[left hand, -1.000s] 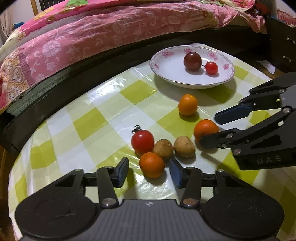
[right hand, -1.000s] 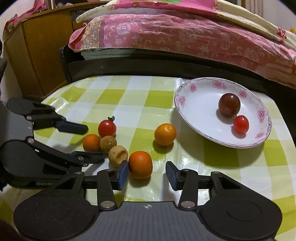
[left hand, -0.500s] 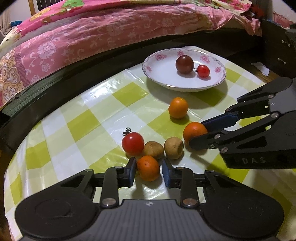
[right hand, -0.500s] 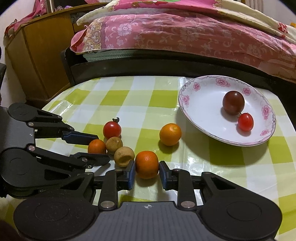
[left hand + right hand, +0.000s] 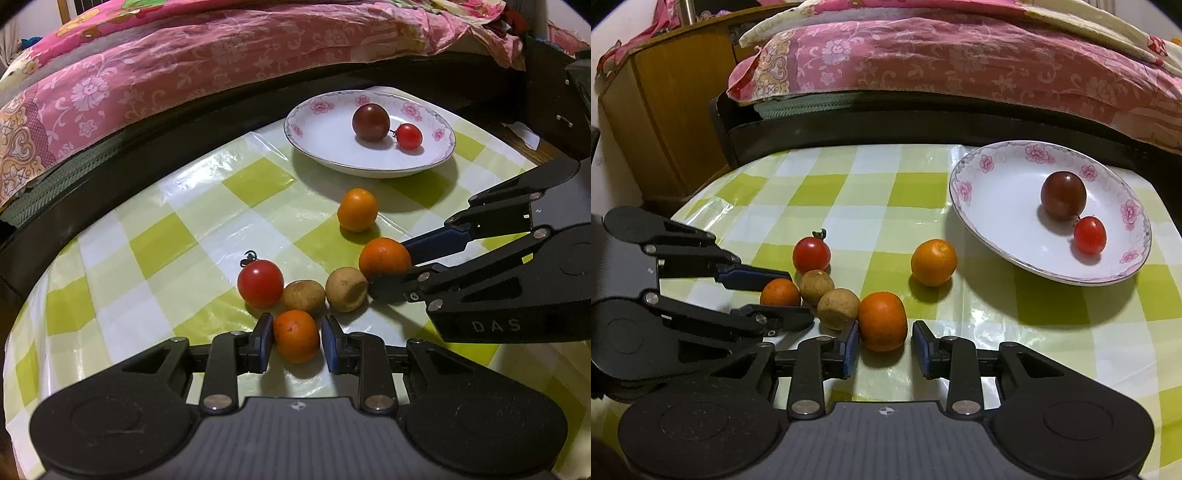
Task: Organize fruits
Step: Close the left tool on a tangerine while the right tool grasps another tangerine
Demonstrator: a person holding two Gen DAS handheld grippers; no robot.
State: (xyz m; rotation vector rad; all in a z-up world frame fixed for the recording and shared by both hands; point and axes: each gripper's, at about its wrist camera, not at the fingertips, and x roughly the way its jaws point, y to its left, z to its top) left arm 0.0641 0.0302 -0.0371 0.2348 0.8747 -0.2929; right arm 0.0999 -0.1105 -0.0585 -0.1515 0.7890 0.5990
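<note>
My left gripper is shut on a small orange that rests on the checked tablecloth. My right gripper straddles a bigger orange. Its jaws are opening, and a thin gap shows at the right pad. Two brown longans and a red cherry tomato lie between the two oranges. A third orange sits alone, nearer the plate. The flowered white plate holds a dark tomato and a small red tomato.
The table with its green-and-white cloth ends at a dark bed frame under a pink quilt. A wooden cabinet stands at the left. Dark furniture is at the right.
Both grippers closed from wide open onto their oranges. The right one's pads have since parted a little from its orange. Neither orange has left the cloth.
</note>
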